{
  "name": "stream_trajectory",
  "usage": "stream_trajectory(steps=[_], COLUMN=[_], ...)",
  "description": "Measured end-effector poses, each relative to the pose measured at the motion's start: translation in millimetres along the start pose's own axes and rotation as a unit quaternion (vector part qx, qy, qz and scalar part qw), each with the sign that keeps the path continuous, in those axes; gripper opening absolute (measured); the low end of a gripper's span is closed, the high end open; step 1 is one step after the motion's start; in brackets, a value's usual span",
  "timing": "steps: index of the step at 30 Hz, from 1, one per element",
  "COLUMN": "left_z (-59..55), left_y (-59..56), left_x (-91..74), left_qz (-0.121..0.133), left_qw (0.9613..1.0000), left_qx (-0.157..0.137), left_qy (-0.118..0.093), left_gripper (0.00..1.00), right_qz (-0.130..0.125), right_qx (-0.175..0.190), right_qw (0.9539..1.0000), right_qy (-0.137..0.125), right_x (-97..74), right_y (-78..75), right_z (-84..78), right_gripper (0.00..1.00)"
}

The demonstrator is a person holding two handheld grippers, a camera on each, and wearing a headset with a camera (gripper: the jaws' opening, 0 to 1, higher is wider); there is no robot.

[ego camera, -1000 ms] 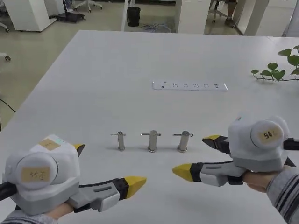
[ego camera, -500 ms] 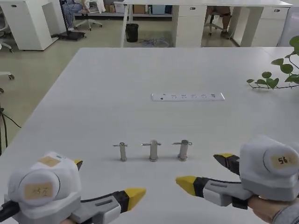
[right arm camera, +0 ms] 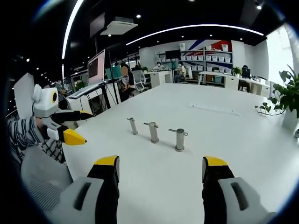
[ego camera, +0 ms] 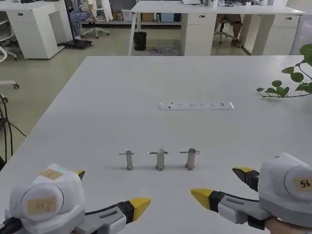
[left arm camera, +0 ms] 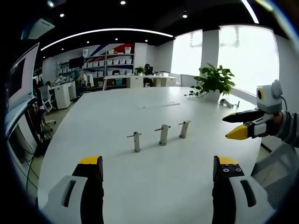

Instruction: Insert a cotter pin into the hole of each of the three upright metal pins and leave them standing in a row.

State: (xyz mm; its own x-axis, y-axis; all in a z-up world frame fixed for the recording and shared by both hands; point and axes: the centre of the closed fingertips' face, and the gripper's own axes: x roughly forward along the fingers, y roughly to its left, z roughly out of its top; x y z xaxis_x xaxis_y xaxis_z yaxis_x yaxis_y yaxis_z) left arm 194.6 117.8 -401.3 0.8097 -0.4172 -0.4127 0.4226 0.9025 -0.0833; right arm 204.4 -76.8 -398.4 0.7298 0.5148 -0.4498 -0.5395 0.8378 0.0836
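Three short upright metal pins stand in a row on the white table: left pin (ego camera: 129,160), middle pin (ego camera: 160,159), right pin (ego camera: 190,159). A thin cotter pin crosses the top of each. My left gripper (ego camera: 109,189) is open and holds nothing, near the table's front edge, to the left of the row. My right gripper (ego camera: 222,184) is open and holds nothing too, in front of the row on the right. The left gripper view has the row (left arm camera: 163,134) beyond its open gripper (left arm camera: 159,163). The right gripper view has the row (right arm camera: 153,132) ahead of its own open gripper (right arm camera: 159,163).
A white power strip (ego camera: 196,105) lies flat behind the pins at mid-table. A potted plant (ego camera: 292,78) trails over the table's far right edge. Beyond the table are office desks, chairs and a bin (ego camera: 140,41).
The head camera has tilted up, so more of the room shows. Both grippers have drawn back from the pins toward the person and stayed open. The pins have not moved.
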Motion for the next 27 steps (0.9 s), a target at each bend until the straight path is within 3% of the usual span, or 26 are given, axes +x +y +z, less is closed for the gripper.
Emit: stream_trajectory(steps=[15,27], left_z=[-1.7,-1.2], left_y=[3.5,-0.9], left_x=[-3.8,-4.9], left_qz=[0.005,0.003], left_qw=[0.9999,0.9999], left_qx=[0.007,0.012], left_qy=[0.006,0.005], left_gripper=[0.96,0.96], right_qz=[-0.010,-0.011], right_qx=[0.002,0.013], right_qw=[0.9998,0.9996], right_qy=[-0.014,-0.023], right_x=[-7.4,-9.9], right_y=[4.8,6.0], right_z=[4.9,7.9], right_gripper=[0.68,0.68])
